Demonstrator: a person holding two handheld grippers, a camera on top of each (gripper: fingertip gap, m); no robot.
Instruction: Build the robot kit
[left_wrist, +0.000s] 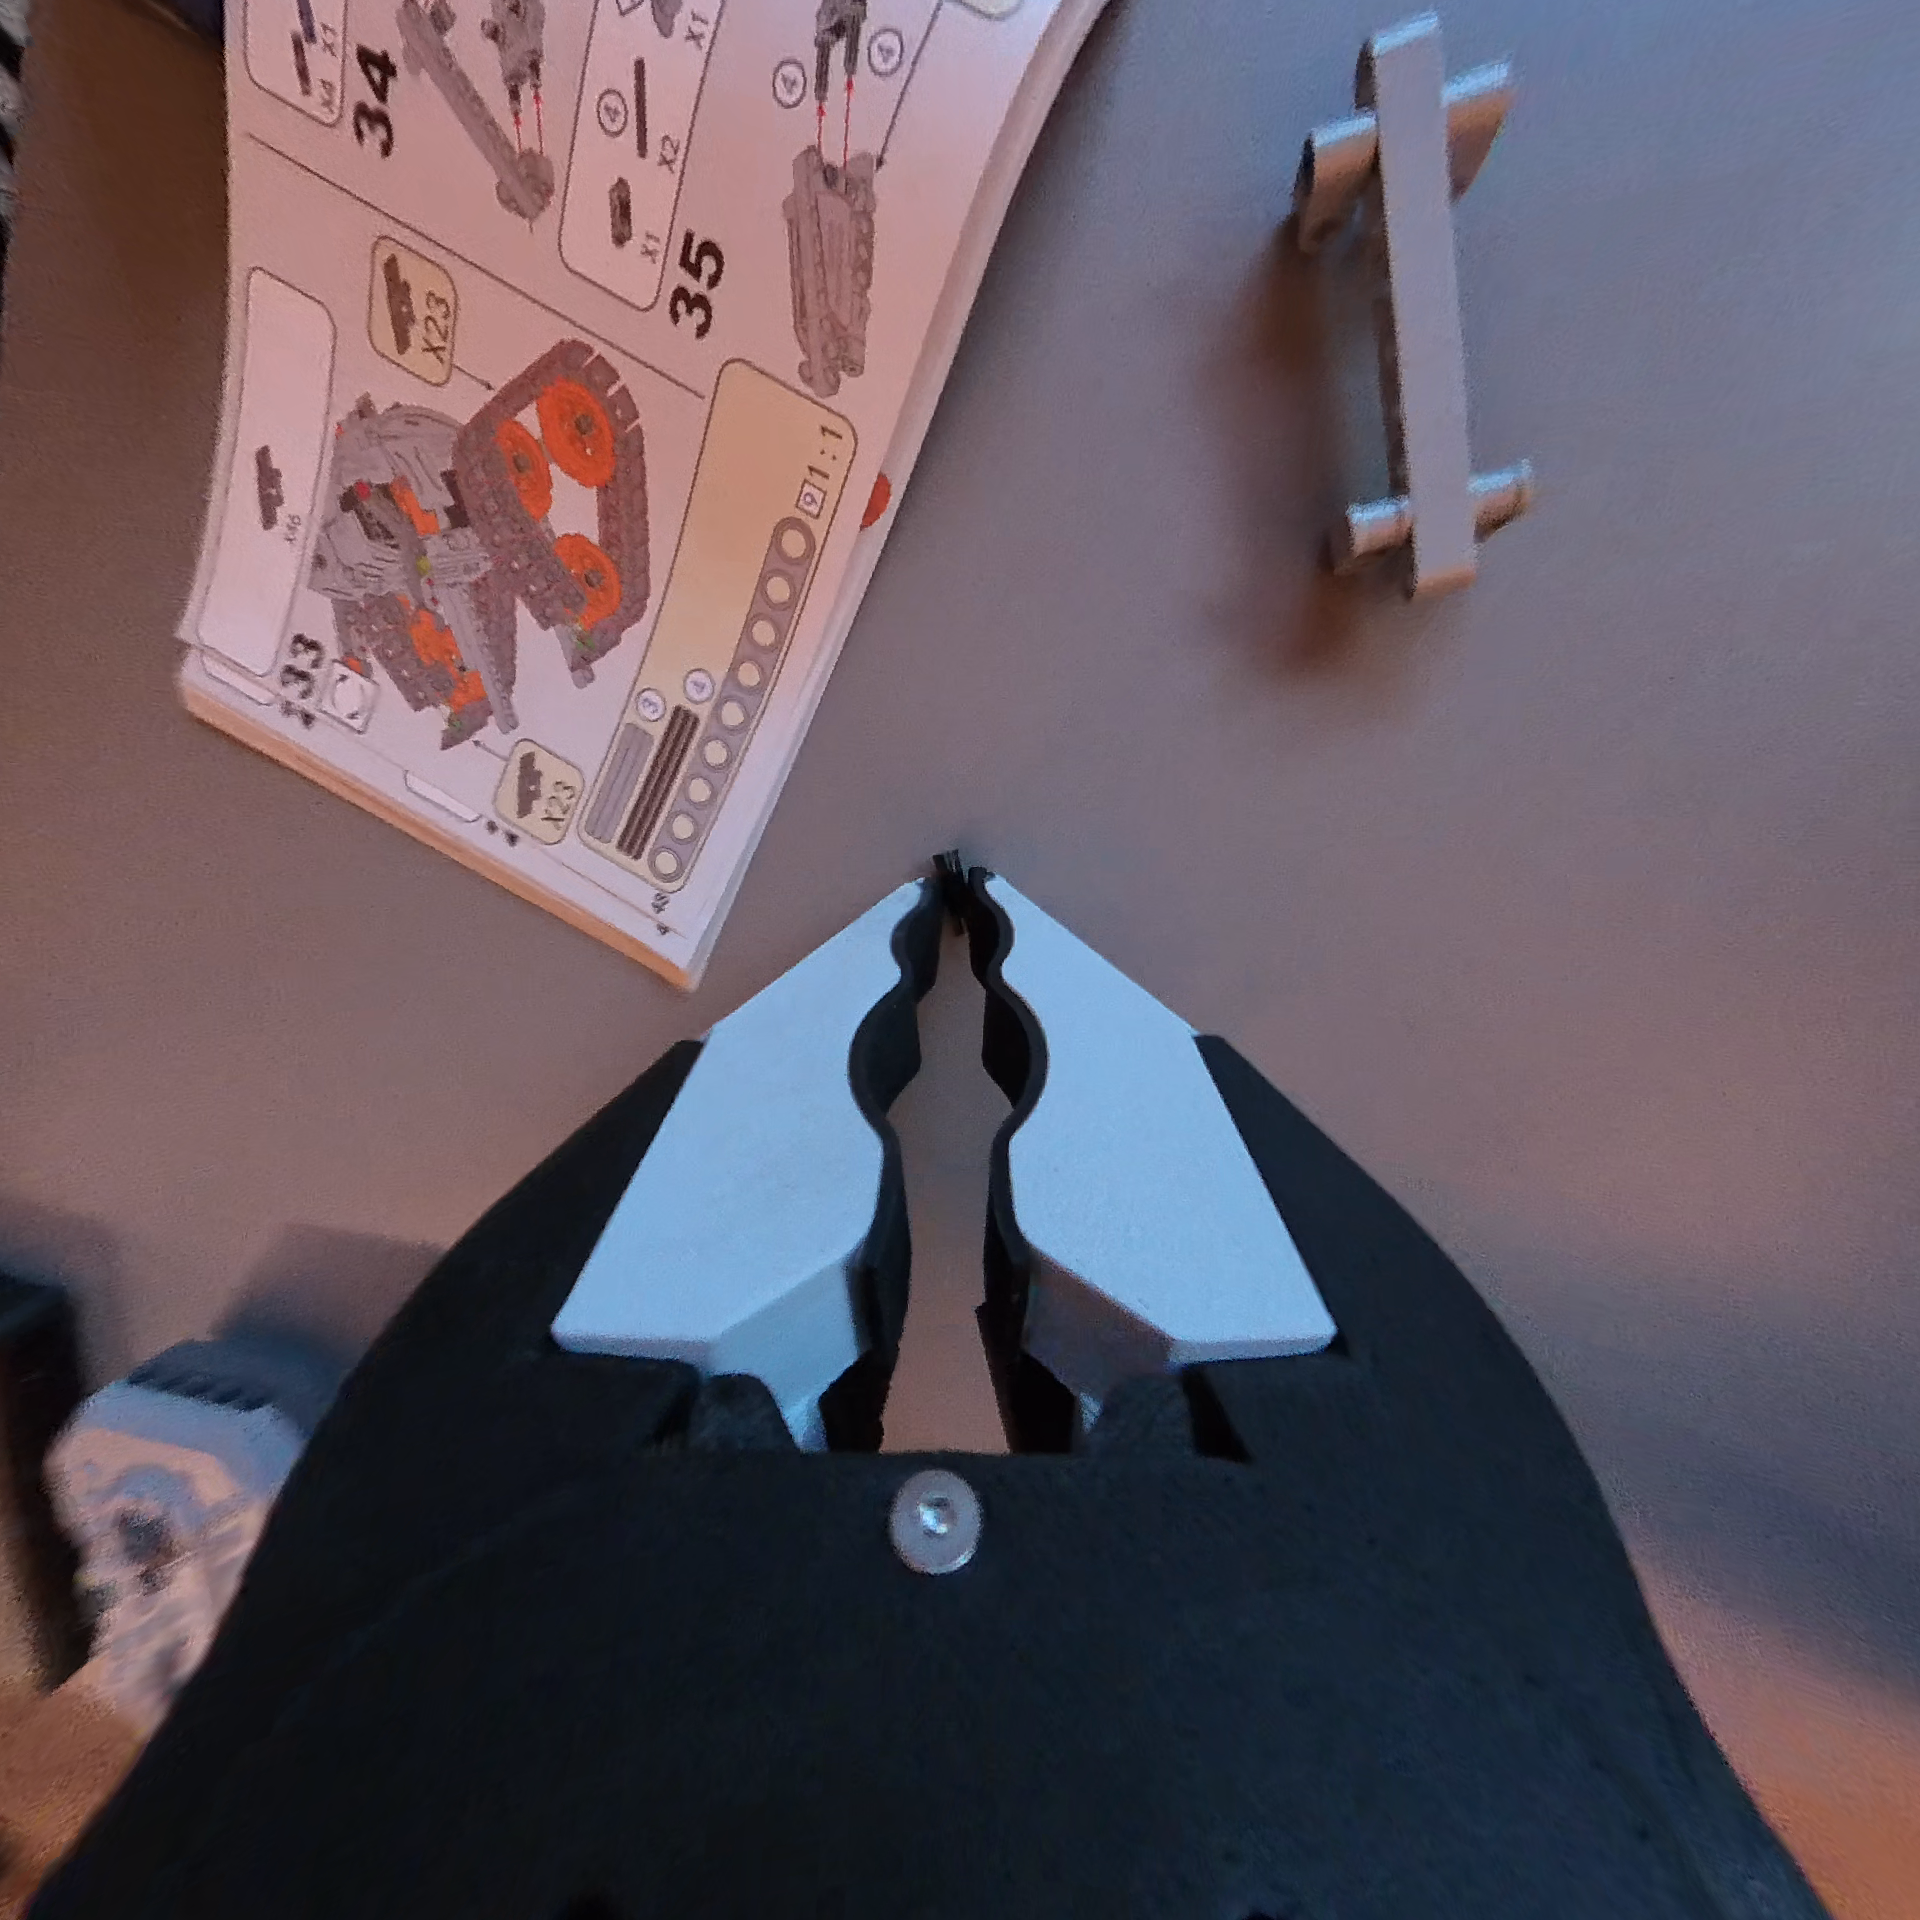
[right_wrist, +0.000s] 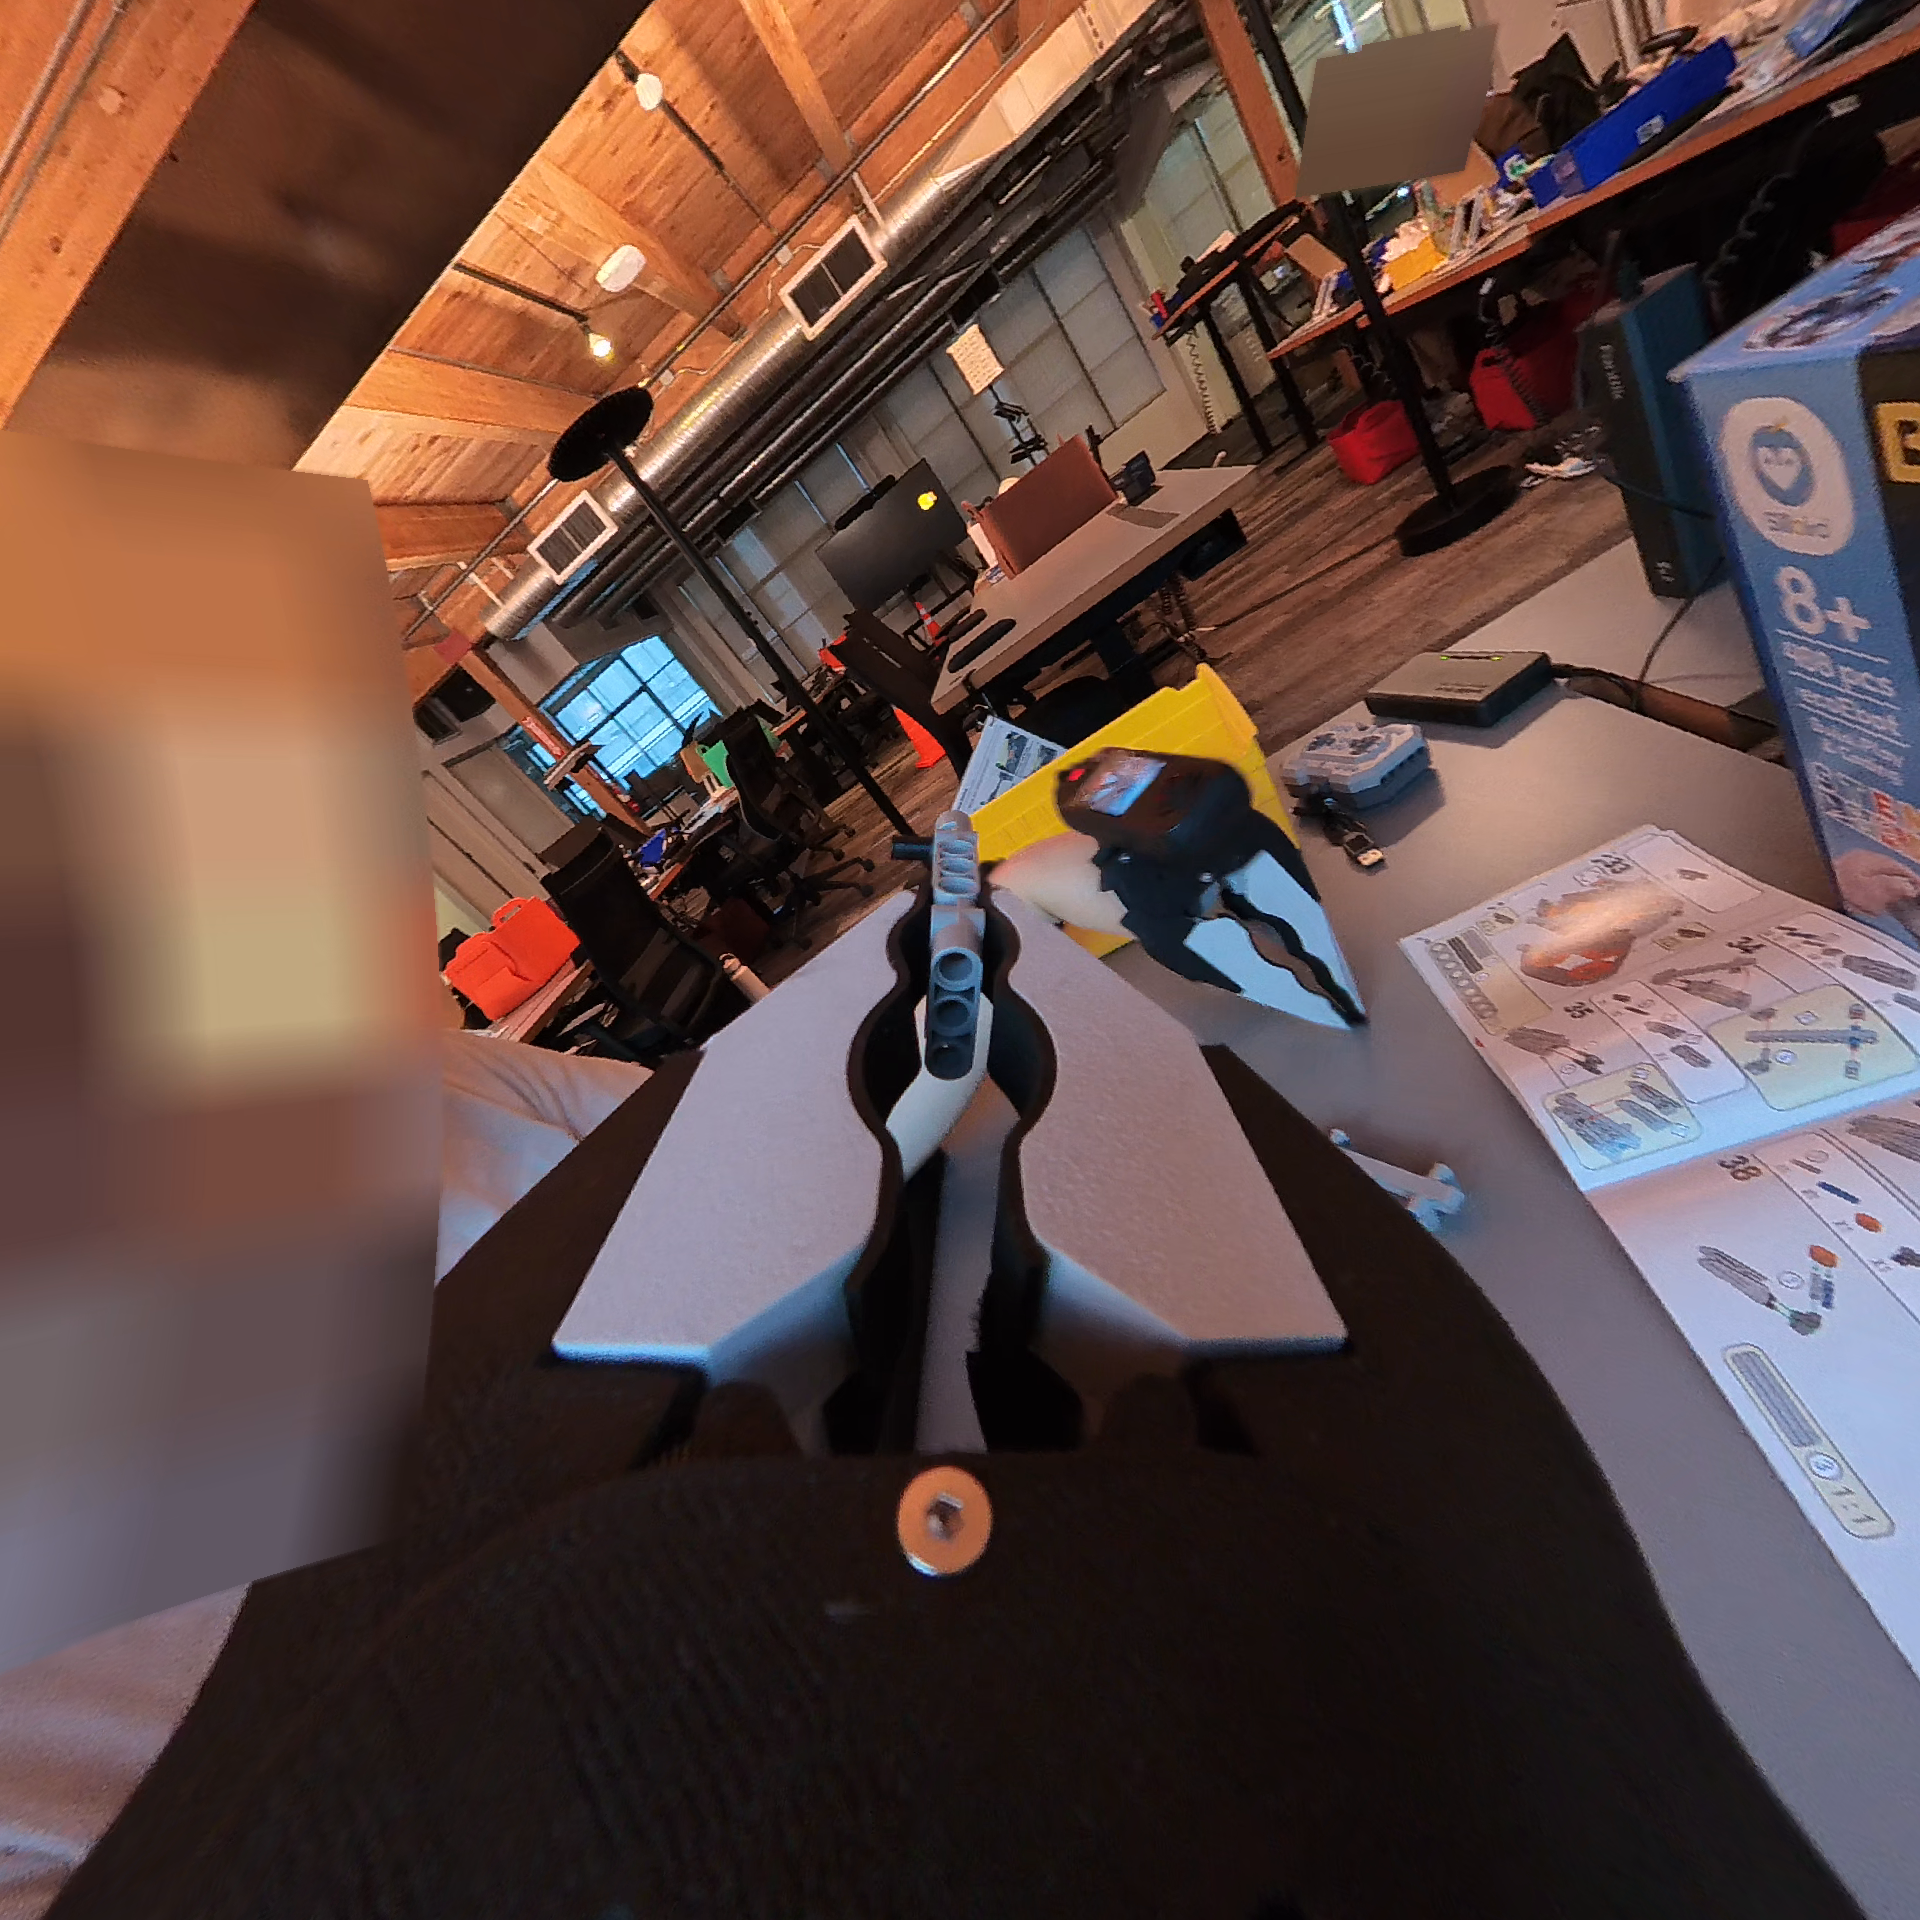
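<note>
My left gripper (left_wrist: 956, 891) is shut on a tiny black pin (left_wrist: 949, 869) that sticks out of its tips, just above the grey table (left_wrist: 1351, 1039). It hovers beside the corner of an open instruction booklet (left_wrist: 540, 436). A grey beam assembly (left_wrist: 1413, 312) lies on the table, apart to the upper right. My right gripper (right_wrist: 951, 920) is shut on a grey beam with holes (right_wrist: 954, 987), held up off the table with a black pin at its far end. The left gripper (right_wrist: 1340, 1013) also shows in the right wrist view, over the table by the booklet (right_wrist: 1704, 1039).
A yellow bin (right_wrist: 1174, 748) stands behind the left gripper. A blue box (right_wrist: 1829, 623) stands at the right by the booklet. A grey control block (right_wrist: 1351, 753) and a flat black device (right_wrist: 1465, 686) lie farther back. The grey assembly (right_wrist: 1403, 1179) lies near my right gripper. My hands' fingertips stand some 35 cm from each other.
</note>
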